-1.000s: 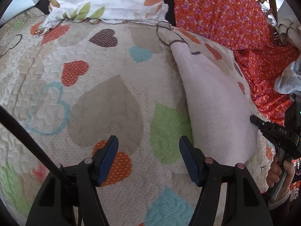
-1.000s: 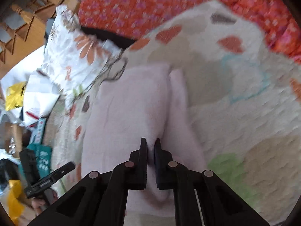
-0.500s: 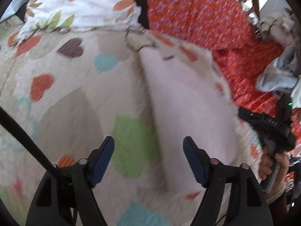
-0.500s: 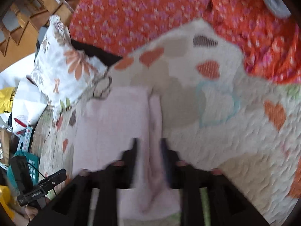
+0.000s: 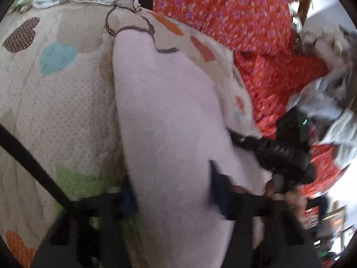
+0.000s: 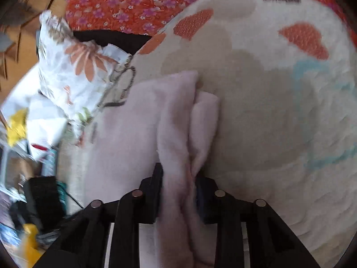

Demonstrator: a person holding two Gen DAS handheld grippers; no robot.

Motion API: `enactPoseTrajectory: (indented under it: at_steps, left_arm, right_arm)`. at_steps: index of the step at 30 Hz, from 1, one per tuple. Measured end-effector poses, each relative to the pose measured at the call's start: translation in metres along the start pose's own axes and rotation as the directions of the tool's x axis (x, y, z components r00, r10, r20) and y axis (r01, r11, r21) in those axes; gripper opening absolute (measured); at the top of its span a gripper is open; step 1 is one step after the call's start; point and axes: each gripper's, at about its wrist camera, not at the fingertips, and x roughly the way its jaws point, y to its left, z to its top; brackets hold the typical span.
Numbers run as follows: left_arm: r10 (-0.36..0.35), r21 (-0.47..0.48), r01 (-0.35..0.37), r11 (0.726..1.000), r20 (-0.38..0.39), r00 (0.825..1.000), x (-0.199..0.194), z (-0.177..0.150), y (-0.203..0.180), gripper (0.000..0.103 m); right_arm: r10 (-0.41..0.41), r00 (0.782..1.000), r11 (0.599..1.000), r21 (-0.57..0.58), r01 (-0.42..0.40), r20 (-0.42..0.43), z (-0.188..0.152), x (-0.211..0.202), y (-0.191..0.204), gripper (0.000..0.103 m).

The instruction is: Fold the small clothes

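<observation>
Pale pink fleece garment (image 5: 169, 120) lying lengthwise on a heart-print quilt (image 5: 67, 93), partly folded; judged to be midway through a lengthwise fold. Left to right in the left wrist view: the quilt with teal, brown and green hearts; the left gripper (image 5: 171, 192), blurred by motion, its fingers spread wide and straddling the near end of the garment without pinching it; the right gripper (image 5: 279, 151), seen from the side at the garment's right edge, with a red floral cloth (image 5: 223, 17) and a heap of pale laundry (image 5: 330, 73) beyond. In the right wrist view, left to right: floor clutter and a floral pillow (image 6: 73, 67) near the garment's far corner; the garment (image 6: 125, 138) with a raised ridge of doubled fabric; the right gripper (image 6: 178, 178), its fingers partly closed around that ridge, with the cloth bunched between them. To do the step well, the right tool should probably keep both layers pinched and carry them across evenly, while the left pins or lifts the near end so the edges align; soft fleece will likely sag and slip if one layer escapes. Possible hindrances: a dark dotted cord (image 5: 131, 28) touching the garment's far end, the pillow close by, and quilt wrinkles that may drag the cloth
</observation>
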Motion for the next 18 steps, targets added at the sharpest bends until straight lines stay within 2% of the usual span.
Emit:
enactPoseTrajectory:
  at_steps: [2, 5, 6, 7, 8, 10, 11, 13, 15, 17, 18]
  left_arm:
    - [-0.034, -0.025, 0.035, 0.999, 0.026, 0.999, -0.014, 0.003, -0.003, 0.036]
    - [0.015, 0.031, -0.018, 0.999, 0.08, 0.997, -0.034, 0.006, -0.022, 0.036]
    - [0.05, 0.039, -0.053, 0.998, 0.085, 0.995, -0.037, 0.007, -0.025, 0.038]
    - [0.083, 0.035, -0.086, 0.996, 0.08, 0.993, -0.036, 0.007, -0.024, 0.044]
    - [0.114, 0.028, -0.116, 0.993, 0.073, 0.991, -0.033, 0.006, -0.021, 0.046]
    - [0.214, 0.011, -0.215, 0.977, 0.04, 0.976, -0.02, 0.002, -0.007, 0.048]
    - [0.248, 0.001, -0.248, 0.969, 0.034, 0.968, -0.017, -0.001, -0.001, 0.05]
    - [0.205, -0.045, -0.203, 0.978, 0.046, 0.978, -0.026, -0.008, 0.011, 0.05]
    - [0.168, -0.056, -0.165, 0.985, 0.06, 0.984, -0.044, -0.015, 0.016, 0.051]
    - [0.191, -0.024, -0.189, 0.982, 0.088, 0.978, -0.059, -0.025, 0.015, 0.052]
    - [0.205, -0.002, -0.206, 0.979, 0.113, 0.972, -0.069, -0.031, 0.014, 0.055]
  right_arm:
    - [0.021, 1.0, 1.0, -0.017, -0.021, 0.012, 0.0, -0.005, 0.011, 0.023]
    - [0.122, 0.991, 0.991, -0.067, -0.118, 0.057, 0.003, -0.025, 0.037, 0.023]
    - [0.124, 0.99, 0.989, -0.083, -0.118, 0.065, 0.004, -0.027, 0.042, 0.023]
    - [0.091, 0.993, 0.991, -0.109, -0.082, 0.081, 0.003, -0.027, 0.046, 0.029]
    - [-0.021, 0.995, 0.99, -0.14, 0.035, 0.097, 0.002, -0.023, 0.05, 0.032]
    - [-0.173, 0.981, 0.97, -0.157, 0.185, 0.089, -0.001, -0.012, 0.046, 0.033]
    - [-0.214, 0.973, 0.964, -0.145, 0.224, 0.081, -0.002, -0.009, 0.04, 0.033]
    - [-0.18, 0.977, 0.977, -0.095, 0.192, 0.117, -0.004, -0.023, 0.034, 0.033]
    - [-0.17, 0.962, 0.977, -0.089, 0.192, 0.213, -0.008, -0.053, 0.041, 0.033]
    - [-0.1, 0.961, 0.99, -0.07, 0.122, 0.256, -0.015, -0.078, 0.045, 0.033]
    - [-0.032, 0.968, 0.997, -0.061, 0.049, 0.248, -0.023, -0.086, 0.047, 0.033]
